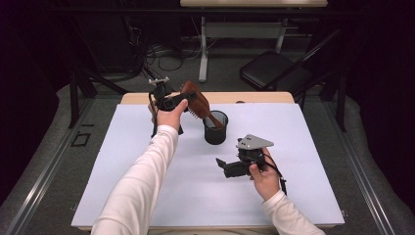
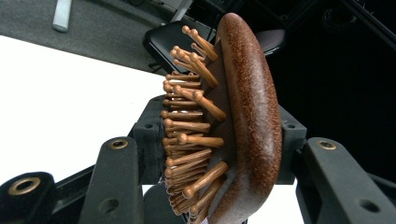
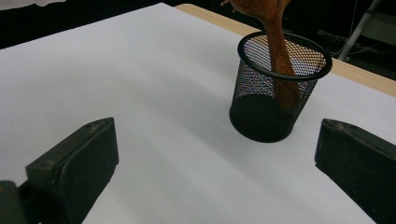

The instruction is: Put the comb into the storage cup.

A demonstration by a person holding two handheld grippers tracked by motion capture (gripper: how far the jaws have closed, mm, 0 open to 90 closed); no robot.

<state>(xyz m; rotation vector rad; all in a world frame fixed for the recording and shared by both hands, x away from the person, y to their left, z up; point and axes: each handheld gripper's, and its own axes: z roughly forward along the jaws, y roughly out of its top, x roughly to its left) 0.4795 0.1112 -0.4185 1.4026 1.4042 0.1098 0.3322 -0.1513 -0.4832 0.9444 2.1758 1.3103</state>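
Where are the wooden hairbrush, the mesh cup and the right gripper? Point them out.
wooden hairbrush point(image 2: 252, 107), left gripper view, on its rounded back.
mesh cup point(image 3: 261, 116), right gripper view, on its wall.
right gripper point(image 1: 221, 164), high view, between its fingertips.

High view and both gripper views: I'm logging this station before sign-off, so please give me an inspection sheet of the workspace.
Surface: white sheet over a wooden table.
Job's things: wooden hairbrush, handle down inside the black mesh cup, which stands upright.
Clutter: nothing seen.
Grippers: left gripper shut on the brush head; right gripper open, apart from the cup.
Cables: one trails from the right gripper; tangle on the floor beyond.
Surroundings: folding chair, desk legs, dark room.
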